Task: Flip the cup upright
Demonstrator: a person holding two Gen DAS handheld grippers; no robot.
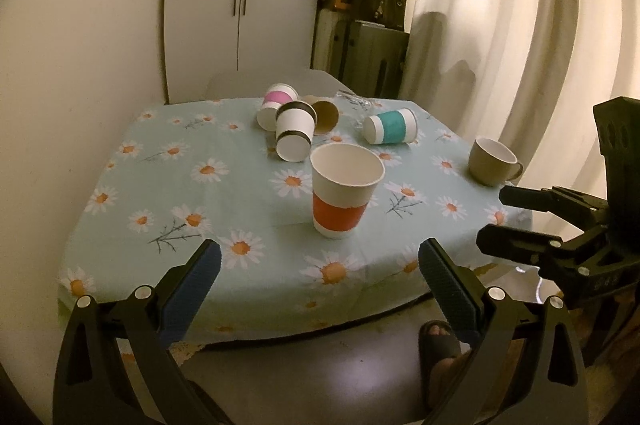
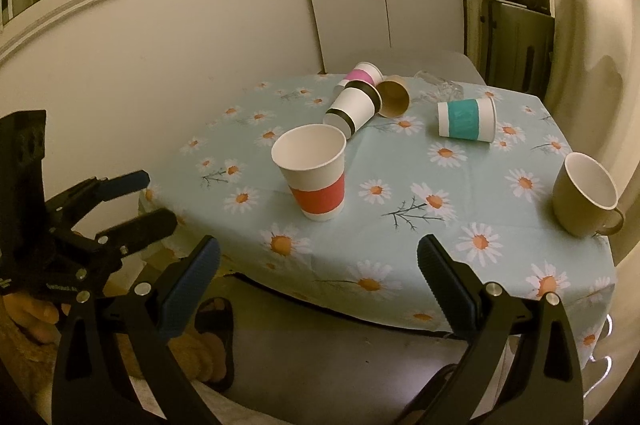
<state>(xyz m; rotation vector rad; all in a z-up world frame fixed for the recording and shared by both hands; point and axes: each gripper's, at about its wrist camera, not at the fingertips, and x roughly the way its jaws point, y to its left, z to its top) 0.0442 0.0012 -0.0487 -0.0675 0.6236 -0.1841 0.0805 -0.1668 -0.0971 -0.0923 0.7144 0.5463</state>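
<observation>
Lying blurred, glass [image 2: 440,87] behind cups [image 2: 360,105]

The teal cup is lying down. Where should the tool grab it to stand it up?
Probably across the teal band, around the middle of the teal cup. It lies on its side, apart from the other cups, so the open right tool could come down from above, one finger on each side of its round wall.
</observation>
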